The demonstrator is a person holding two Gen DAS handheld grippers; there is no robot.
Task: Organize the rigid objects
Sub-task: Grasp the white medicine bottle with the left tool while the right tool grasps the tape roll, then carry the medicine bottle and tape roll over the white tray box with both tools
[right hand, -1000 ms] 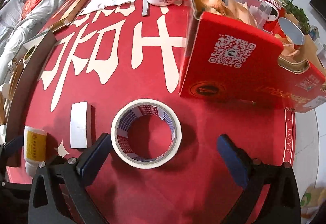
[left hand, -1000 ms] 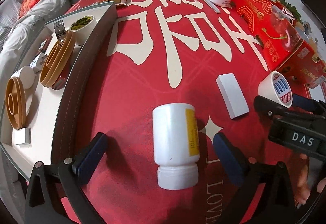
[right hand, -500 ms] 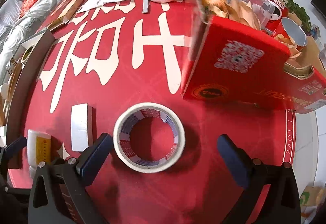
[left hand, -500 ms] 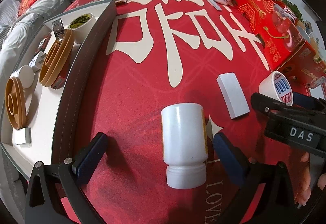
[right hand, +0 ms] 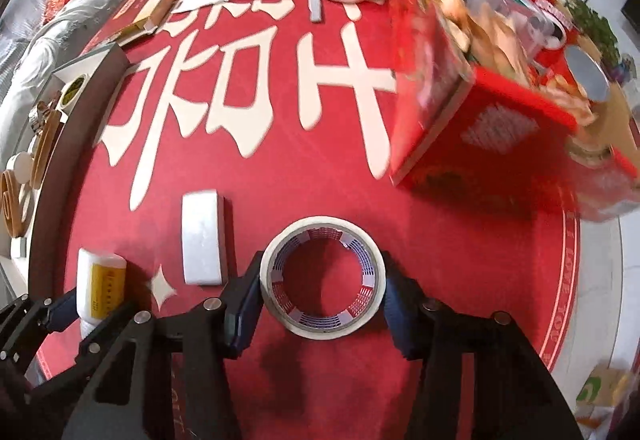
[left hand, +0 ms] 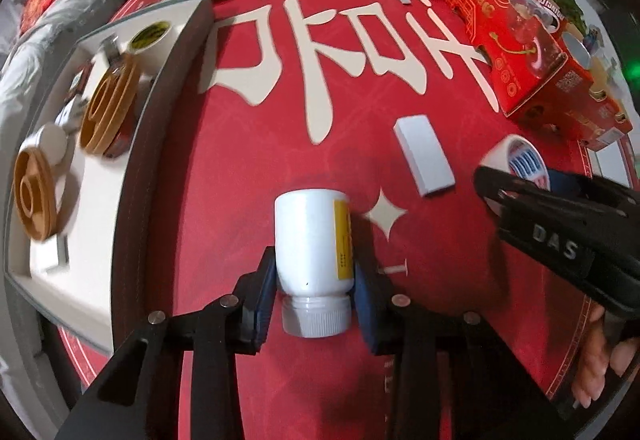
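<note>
1. The left gripper (left hand: 314,294), its jaws having just closed in, is clamping the white plastic bottle with a yellow label (left hand: 314,244), lying on the red tablecloth (left hand: 248,167), long axis pointing away, cap nearest.
2. The right gripper (right hand: 322,294) has likewise closed in and is squeezing the flat-lying white tape roll (right hand: 322,278) across its width.
</note>
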